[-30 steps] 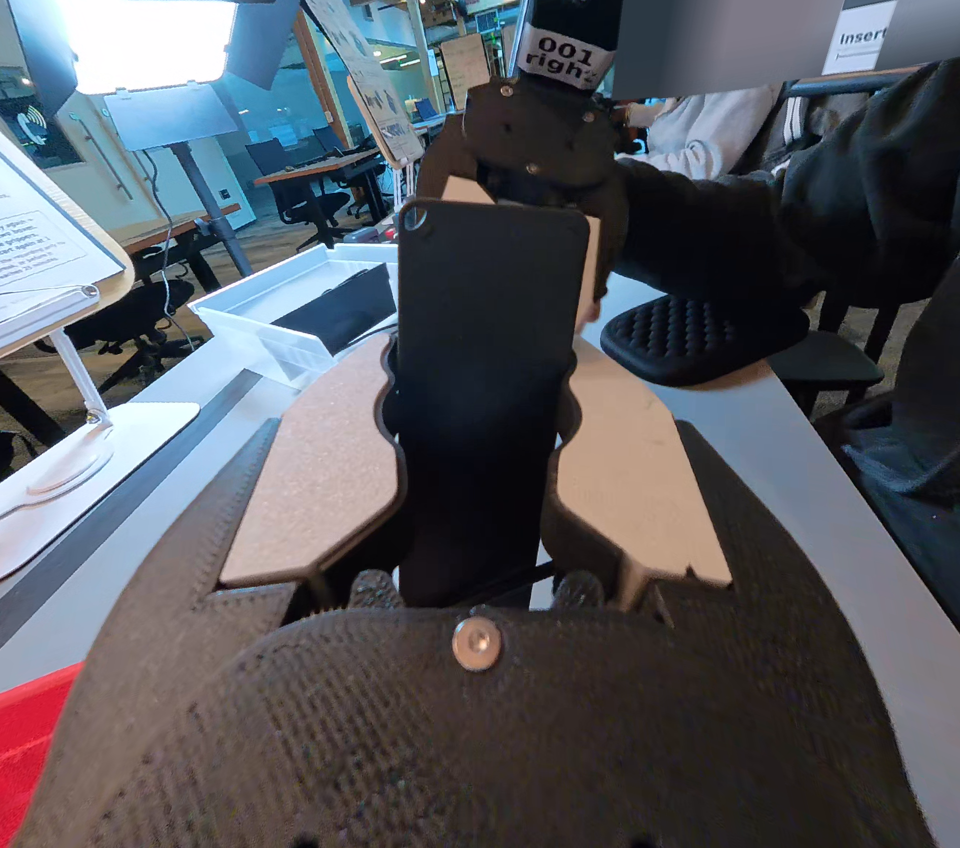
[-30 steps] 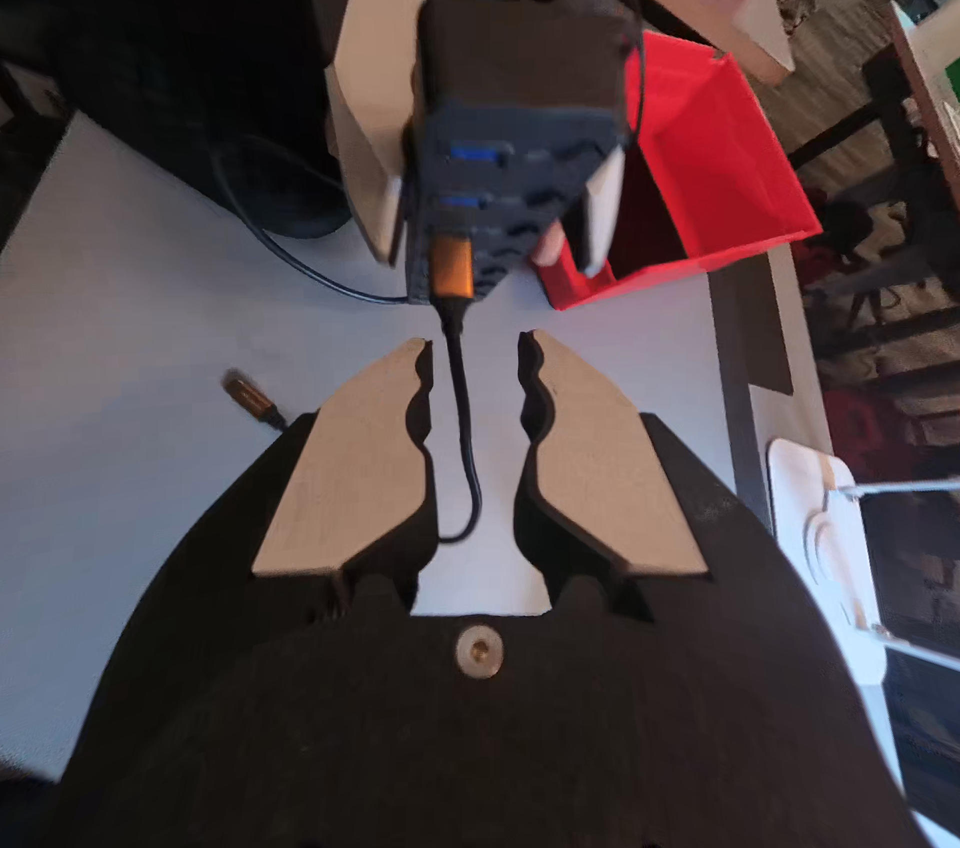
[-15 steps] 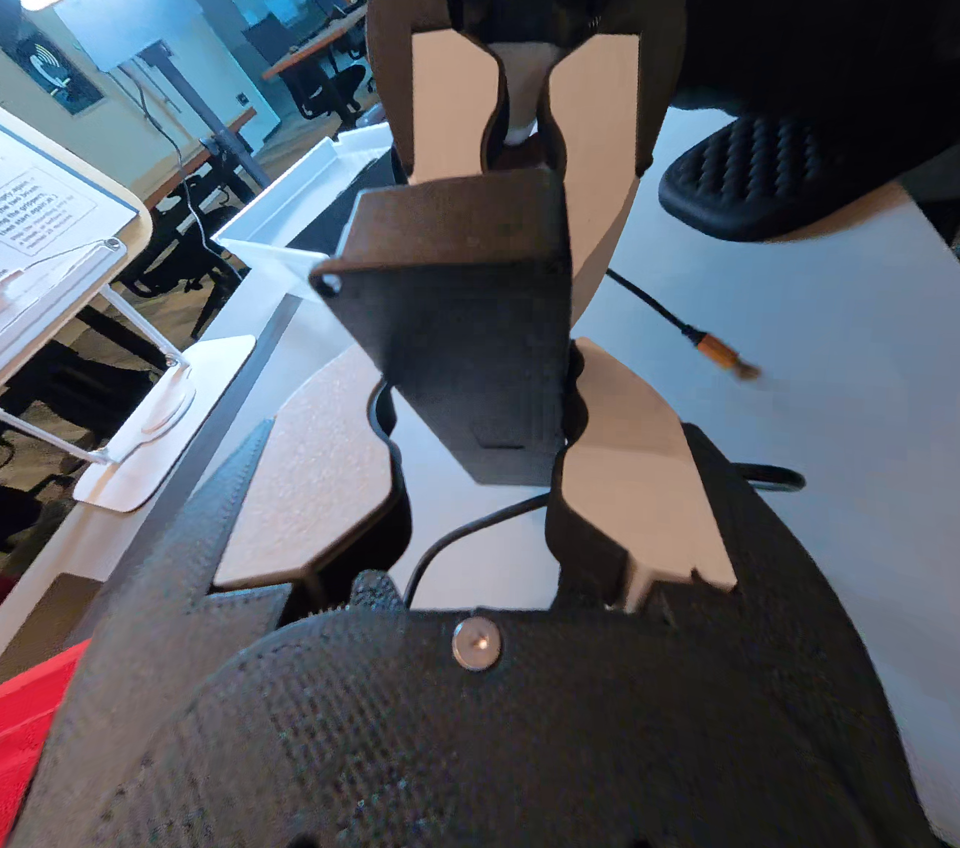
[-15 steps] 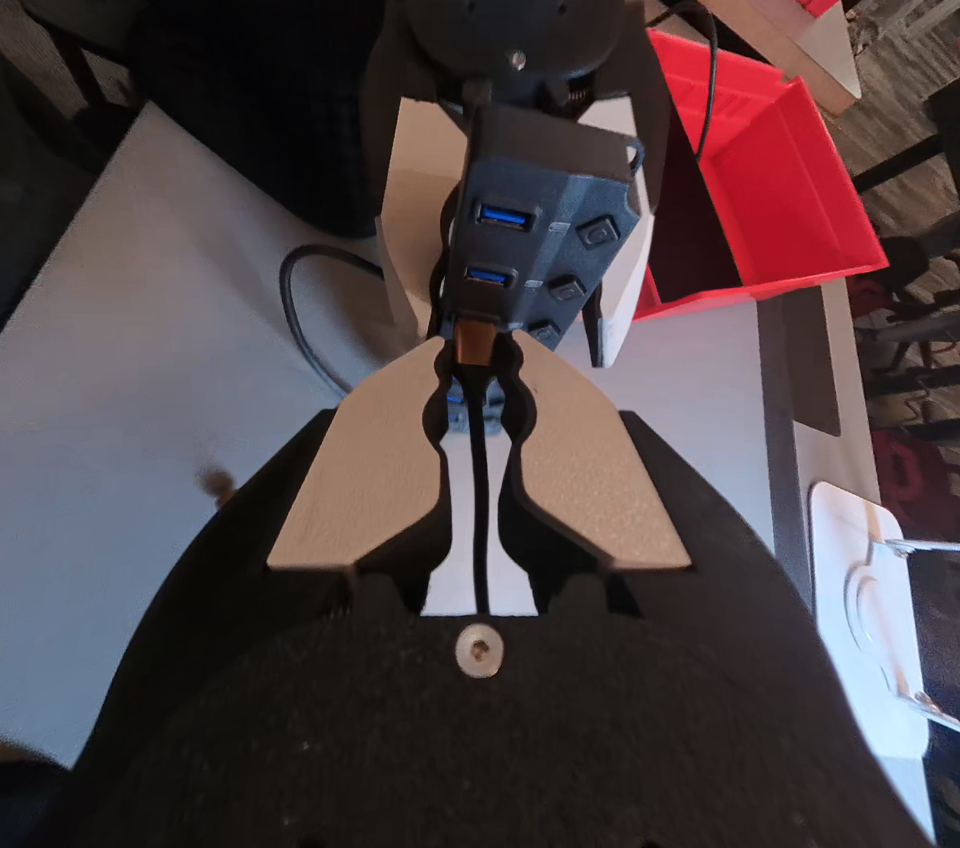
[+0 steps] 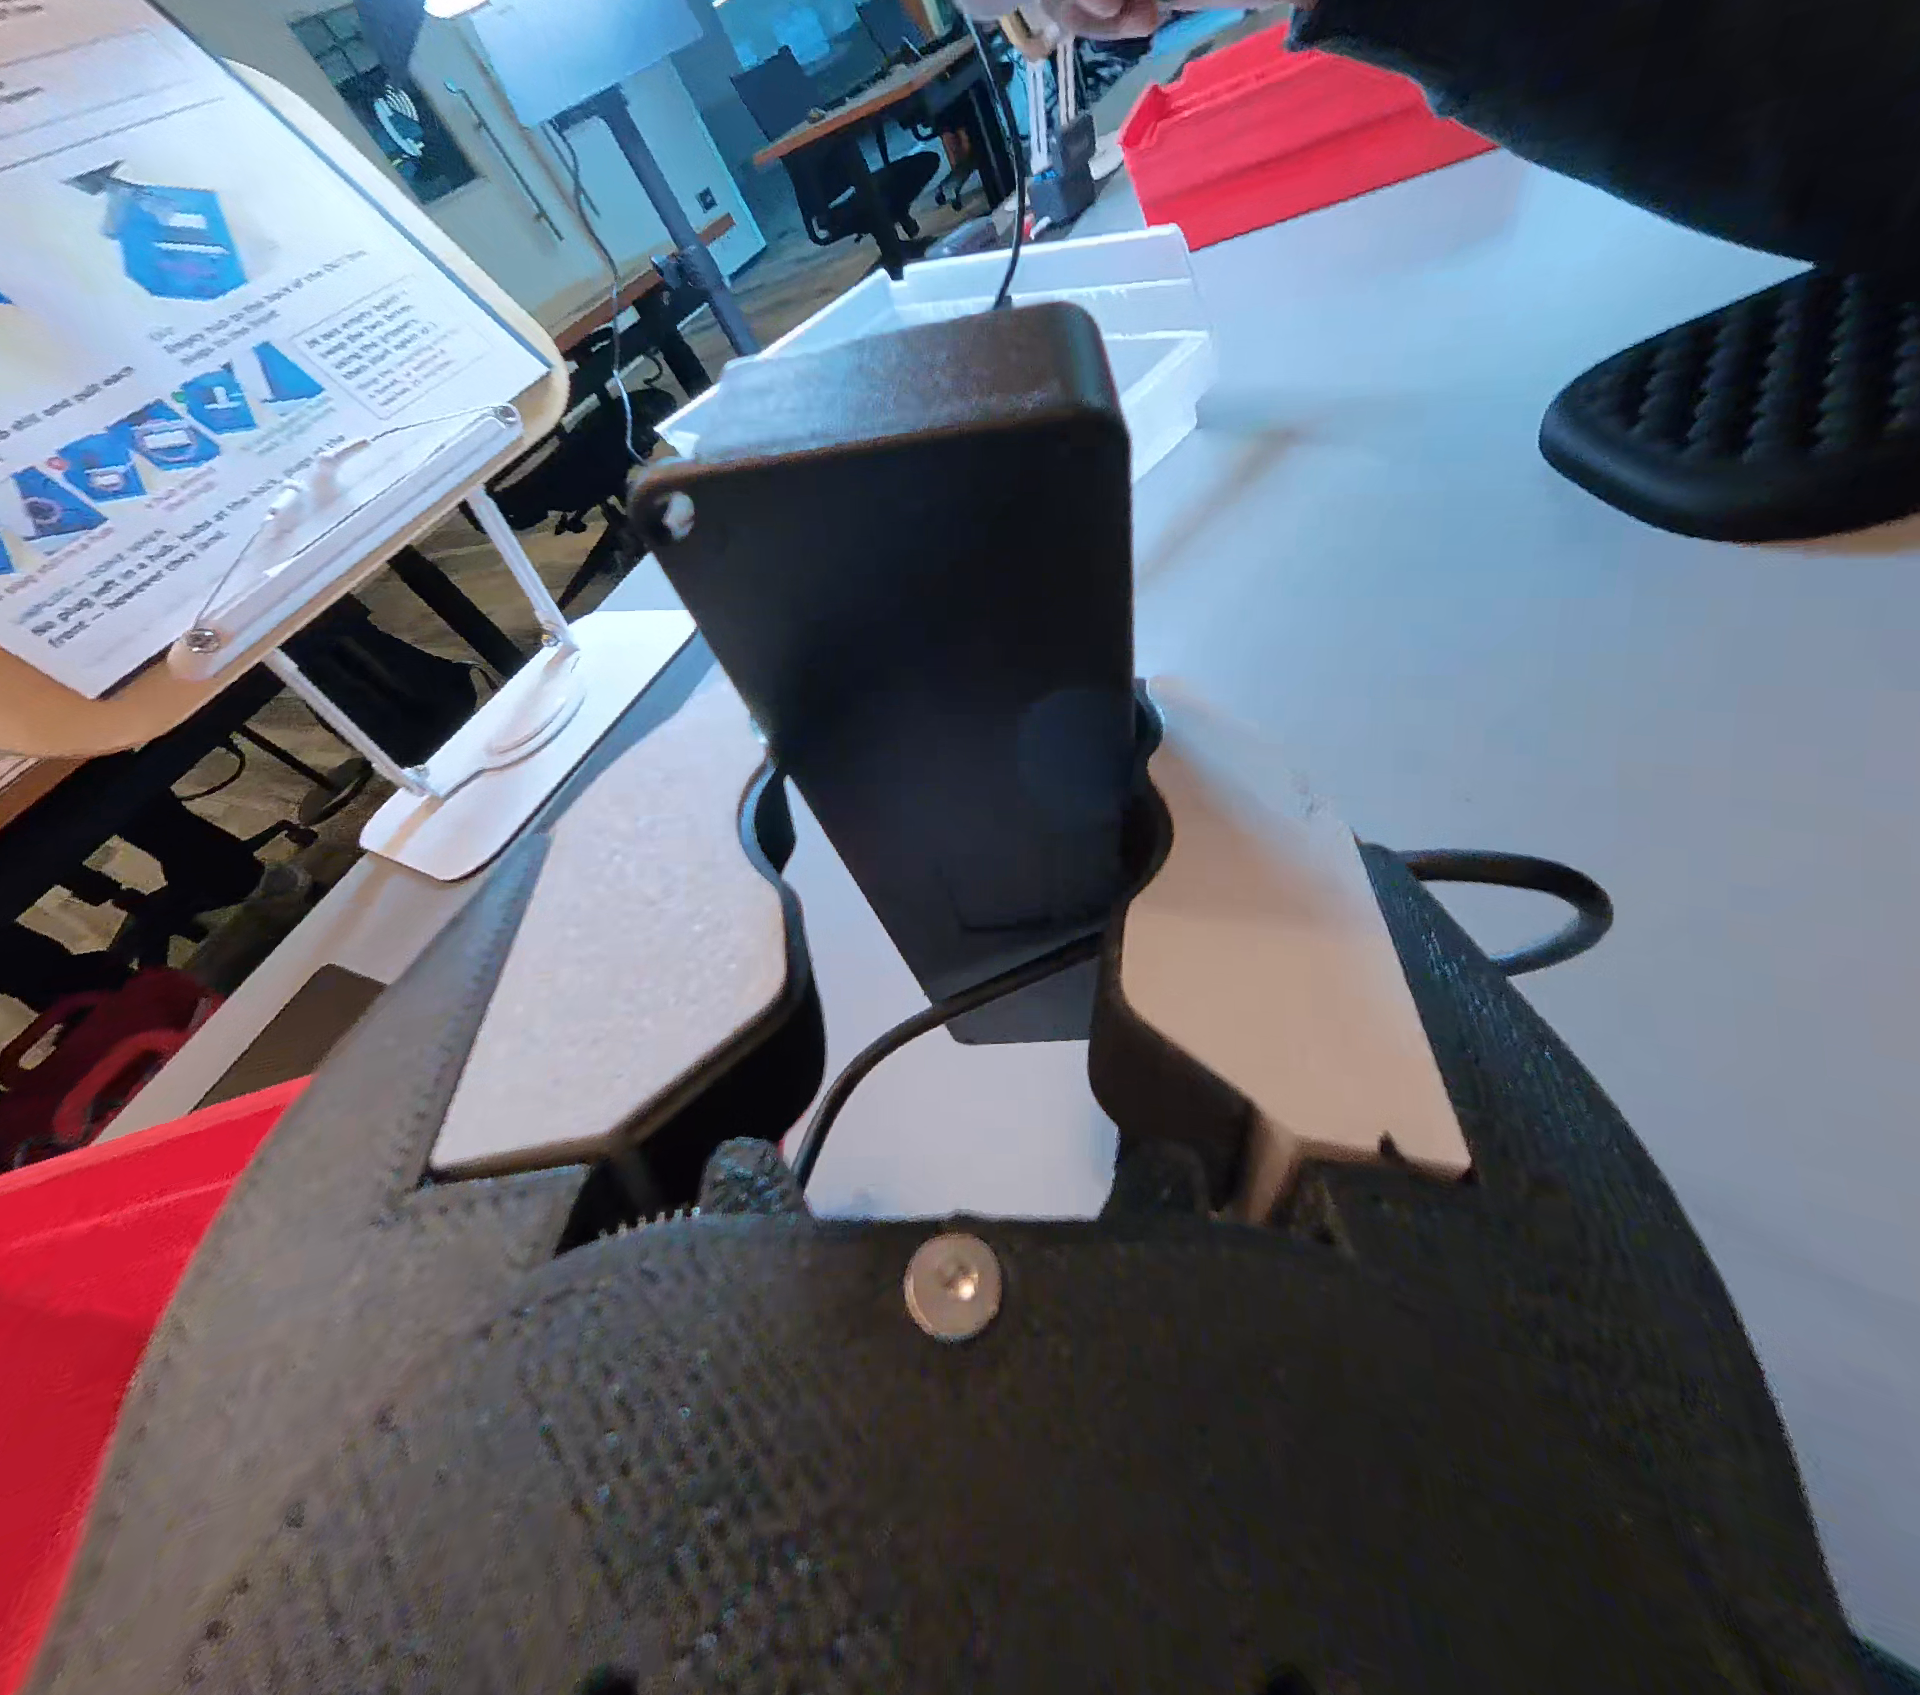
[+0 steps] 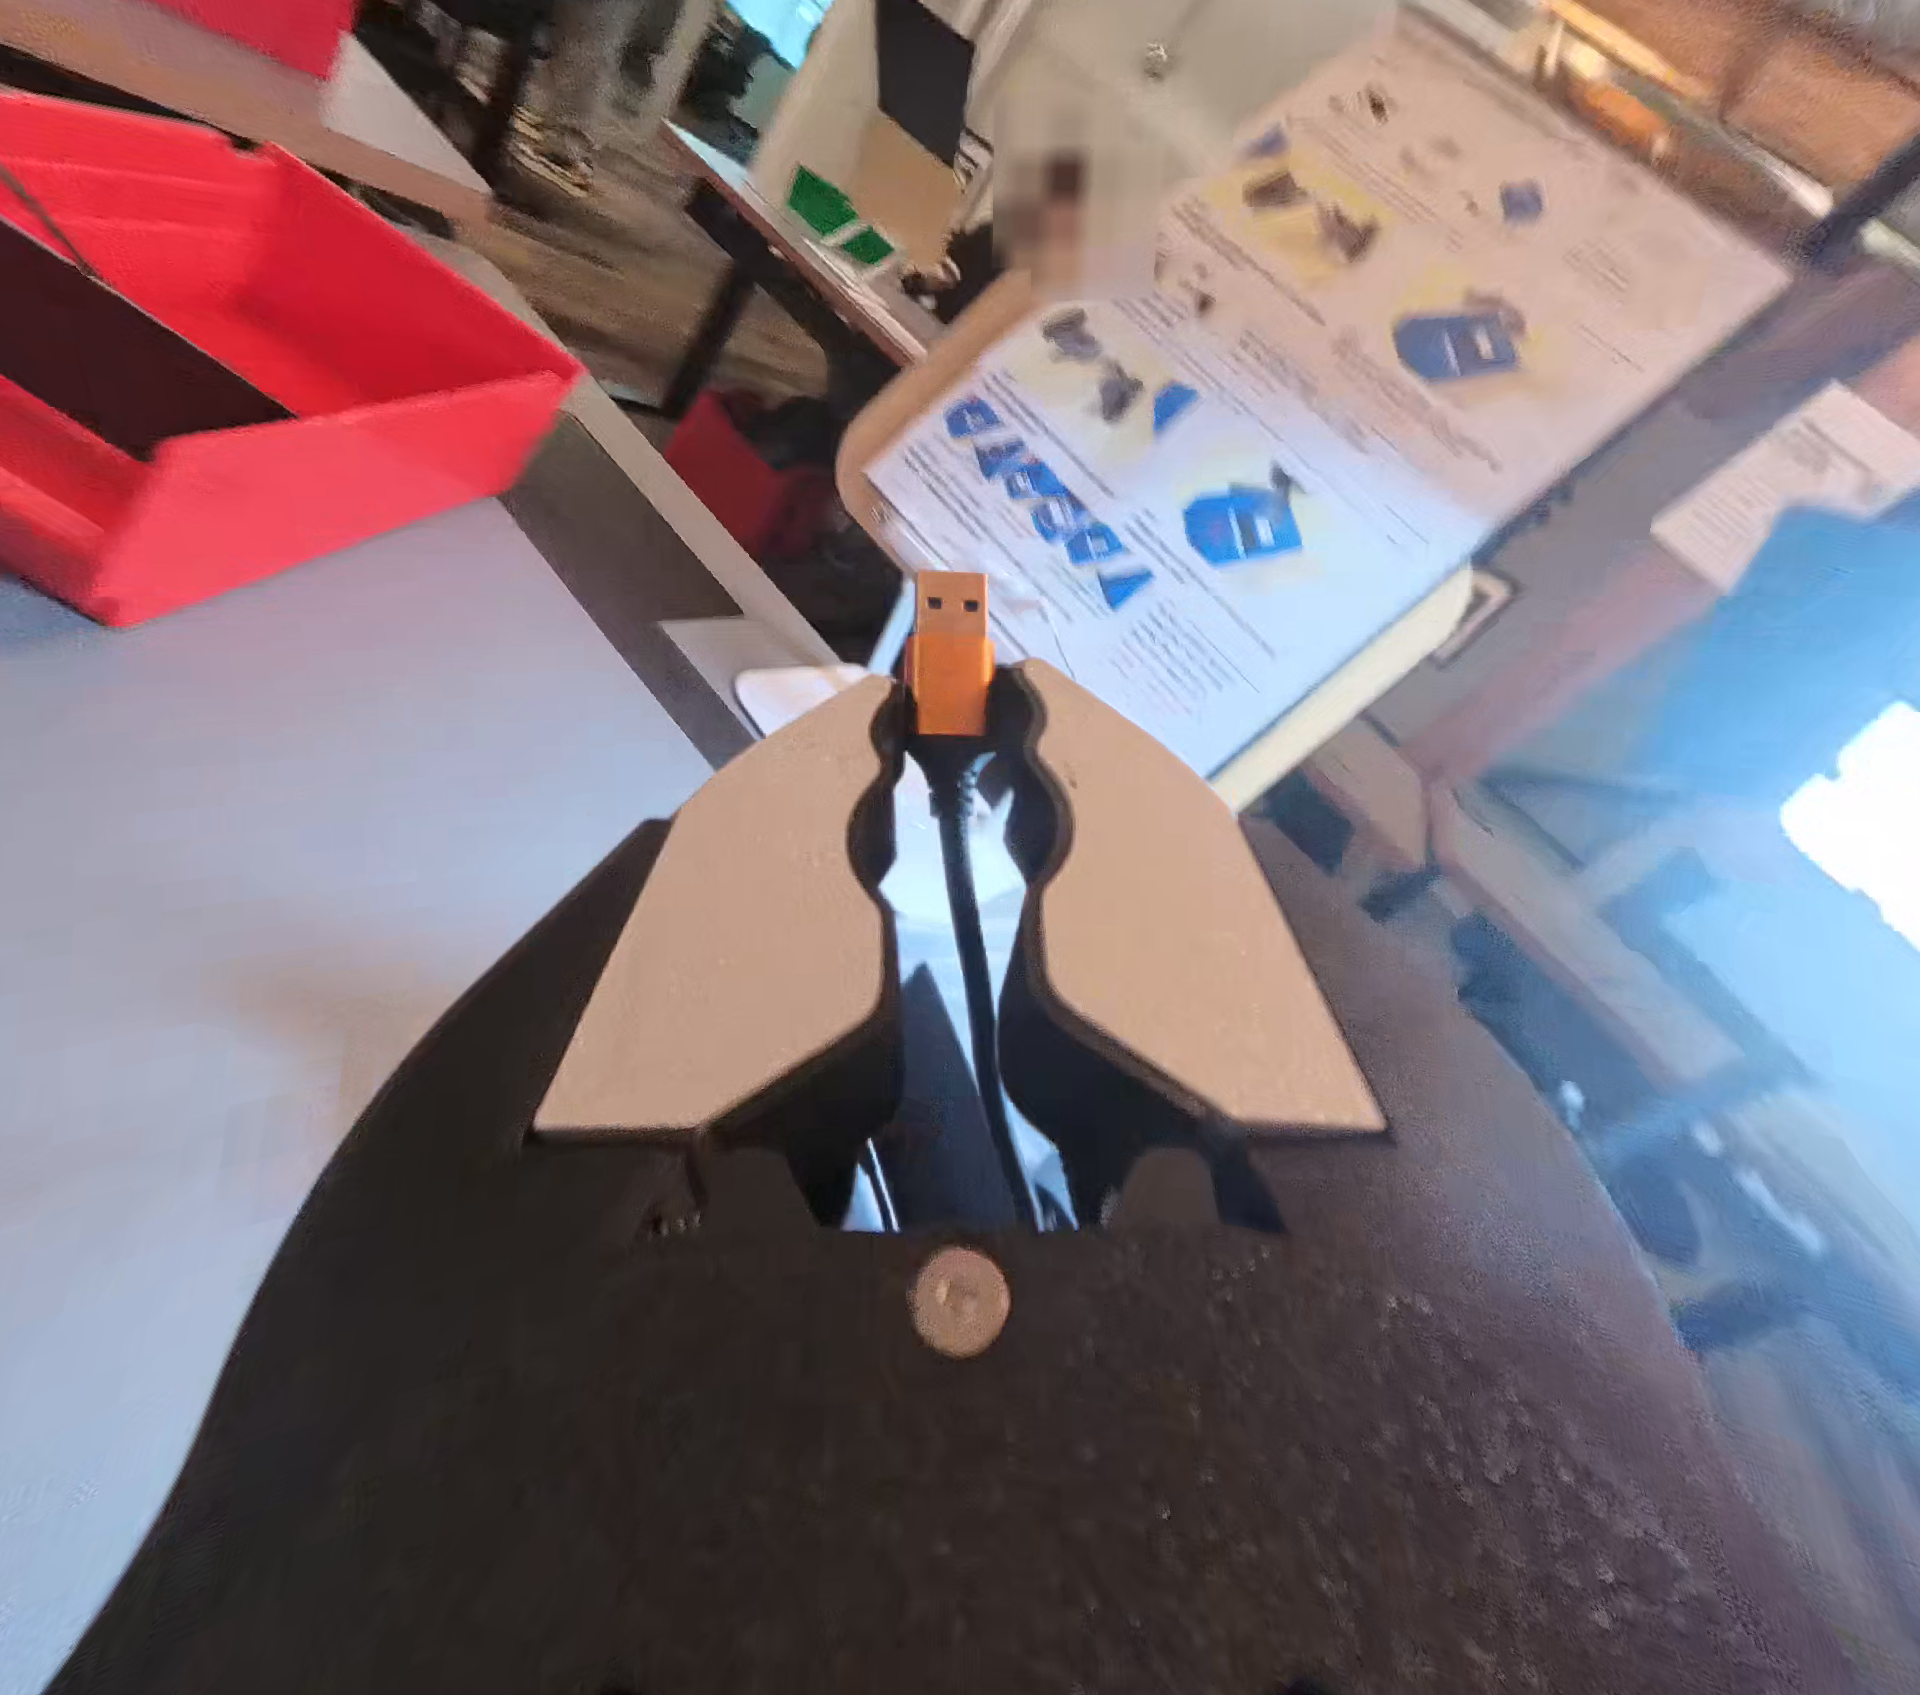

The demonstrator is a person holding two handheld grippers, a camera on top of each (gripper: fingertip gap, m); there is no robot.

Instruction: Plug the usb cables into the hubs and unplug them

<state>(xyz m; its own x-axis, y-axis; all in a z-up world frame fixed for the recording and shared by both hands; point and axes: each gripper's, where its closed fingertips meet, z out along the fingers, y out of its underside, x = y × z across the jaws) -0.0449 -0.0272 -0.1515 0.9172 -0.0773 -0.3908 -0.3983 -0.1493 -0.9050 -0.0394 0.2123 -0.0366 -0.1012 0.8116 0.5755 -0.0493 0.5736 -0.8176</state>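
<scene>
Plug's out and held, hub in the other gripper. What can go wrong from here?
1. The left gripper pinches only the hub at its lower end, tilted; it may pivot or slip under the next push.
2. The right gripper grips the orange USB plug near its fingertips; it could skew on reinsertion.
3. A black cable hangs taut-looking from the raised plug down behind the hub and may tug or snag it.
</scene>
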